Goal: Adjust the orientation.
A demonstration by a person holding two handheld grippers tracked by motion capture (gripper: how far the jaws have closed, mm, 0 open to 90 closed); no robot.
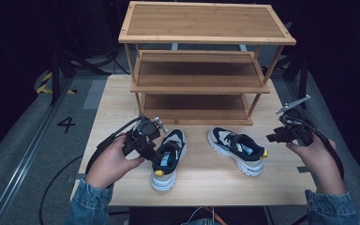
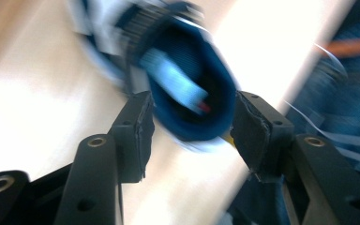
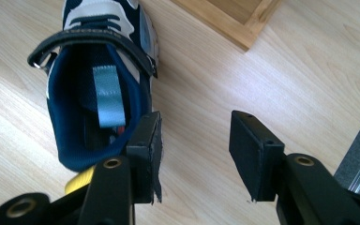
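Hovering over left shoe [image 1: 168, 159], left gripper [image 1: 157, 157] fingers apart, right gripper [image 1: 273, 137] fingers open beside right shoe [image 1: 236, 150].

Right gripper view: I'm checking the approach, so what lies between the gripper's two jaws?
Bare wooden table; the right gripper stands open, and the shoe lies beside its left jaw, in the right gripper view.

Two sneakers lie on the table [image 1: 122, 101]: the left sneaker [image 1: 168, 159] and the right sneaker [image 1: 236, 150]. One wooden rack [image 1: 206, 61] stands behind them, with three shelves counted top to bottom. Two grippers are present, the left gripper [image 1: 159, 154] and the right gripper [image 1: 269, 137], each with two black jaws, one per hand of one person.
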